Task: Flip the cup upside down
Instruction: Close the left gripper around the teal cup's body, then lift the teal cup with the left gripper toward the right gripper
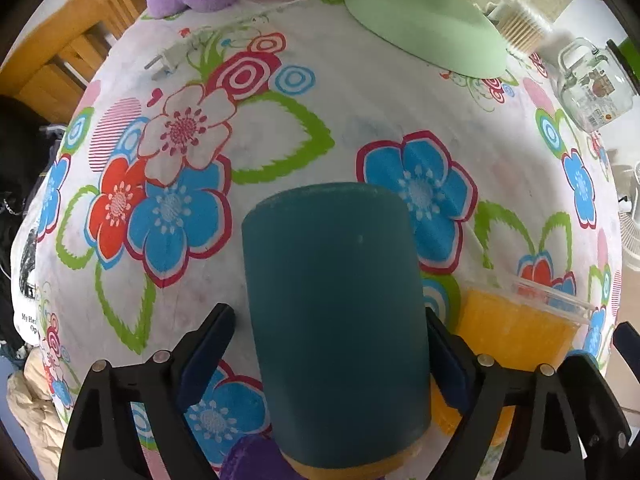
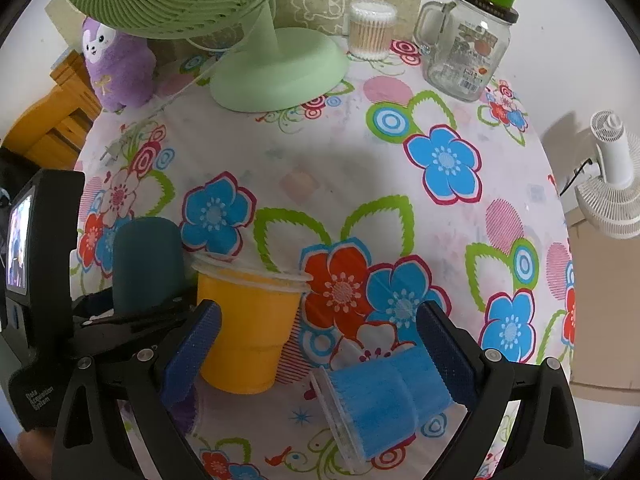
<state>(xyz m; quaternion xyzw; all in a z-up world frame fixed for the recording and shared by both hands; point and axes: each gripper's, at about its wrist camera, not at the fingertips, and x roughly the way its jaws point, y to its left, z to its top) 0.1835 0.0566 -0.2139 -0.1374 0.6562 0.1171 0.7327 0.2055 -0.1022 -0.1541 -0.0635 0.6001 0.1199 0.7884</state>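
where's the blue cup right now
In the right wrist view the blue cup lies on its side on the floral tablecloth, between the right gripper's fingers, right of the yellow cup.

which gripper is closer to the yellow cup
Right. The right gripper is open with its left finger right beside the yellow cup. The left gripper brackets the teal cup next to it.

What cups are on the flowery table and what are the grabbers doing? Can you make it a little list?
teal cup: between the left gripper fingers, closed end up
yellow cup: upright on the tablecloth, beside the teal cup
blue cup: lying on its side, near the right gripper
right gripper: open, holding nothing
back of table: green fan, glass jar, purple plush toy
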